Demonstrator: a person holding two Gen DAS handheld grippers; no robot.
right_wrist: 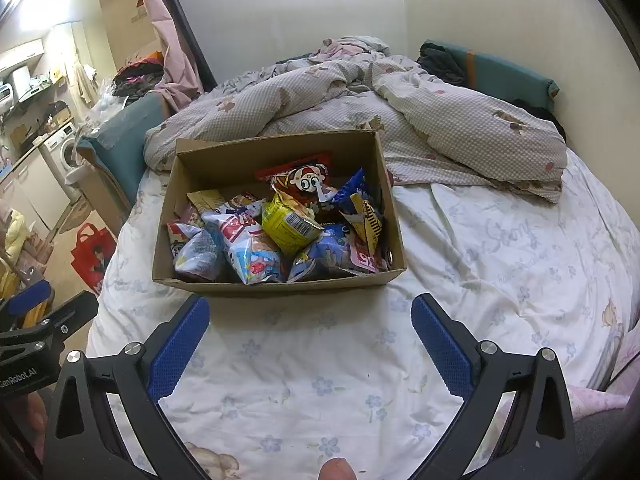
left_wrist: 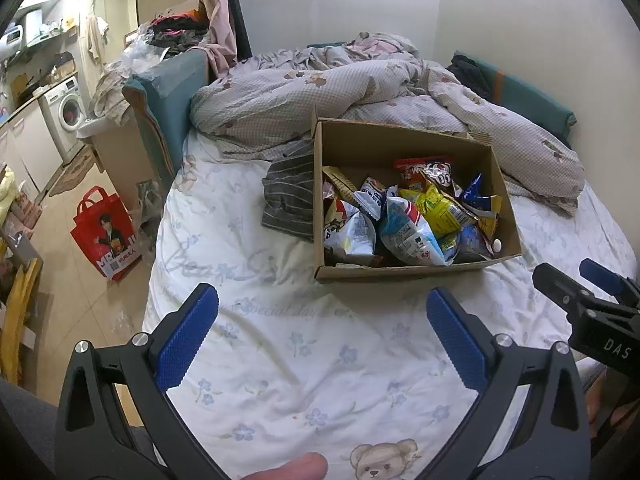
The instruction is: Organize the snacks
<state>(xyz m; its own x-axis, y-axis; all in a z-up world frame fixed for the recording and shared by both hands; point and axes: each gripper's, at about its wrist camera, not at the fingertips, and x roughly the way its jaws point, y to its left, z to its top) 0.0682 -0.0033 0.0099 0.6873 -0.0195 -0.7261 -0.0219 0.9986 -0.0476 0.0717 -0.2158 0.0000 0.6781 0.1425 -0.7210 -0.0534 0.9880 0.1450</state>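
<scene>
An open cardboard box (left_wrist: 400,270) (right_wrist: 280,282) sits on the bed and holds several snack packets: a yellow one (left_wrist: 438,210) (right_wrist: 286,222), a white and blue one (left_wrist: 408,232) (right_wrist: 250,250), a red one (left_wrist: 420,168) (right_wrist: 298,178). My left gripper (left_wrist: 322,306) is open and empty above the sheet, in front of the box. My right gripper (right_wrist: 310,314) is open and empty, just short of the box's near wall; it also shows at the right edge of the left wrist view (left_wrist: 576,280).
The box rests on a white flowered sheet (left_wrist: 280,340) (right_wrist: 500,260). A crumpled checked duvet (left_wrist: 360,92) (right_wrist: 400,112) lies behind it. A grey striped cloth (left_wrist: 290,196) lies by the box's left side. A red bag (left_wrist: 106,232) stands on the floor at left.
</scene>
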